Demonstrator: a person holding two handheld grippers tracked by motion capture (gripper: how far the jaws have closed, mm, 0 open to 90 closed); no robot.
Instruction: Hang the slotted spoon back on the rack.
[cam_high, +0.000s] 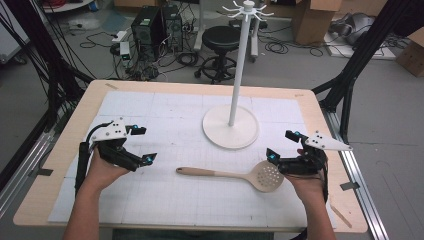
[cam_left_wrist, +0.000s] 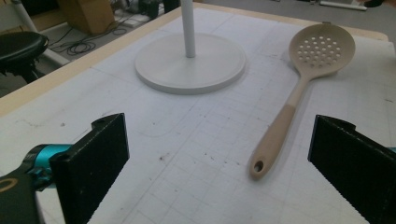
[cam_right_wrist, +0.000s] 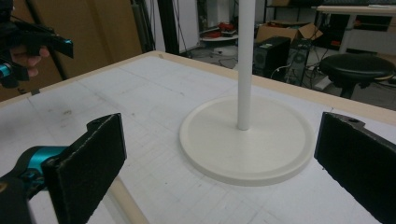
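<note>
Lying across the gridded white mat (cam_high: 165, 200) on the wooden table (cam_high: 60, 165), near the person's edge: one beige slotted spoon (cam_high: 235, 174), handle toward the left, perforated bowl toward the right.

- Rack: white hook stand (cam_high: 231, 127), round base just beyond the spoon, hooks on top bare.
- Left gripper (cam_high: 141, 145): jaws spread wide, nothing between them, well apart from the handle end.
- Right gripper (cam_high: 280, 145): jaws spread, empty, just beside the spoon's bowl.

Step judged: spoon at rest, not gripped. Next move likely calls for closing one gripper on the handle, lifting, and threading the handle's hole (cam_left_wrist: 258, 166) onto a hook.
</note>
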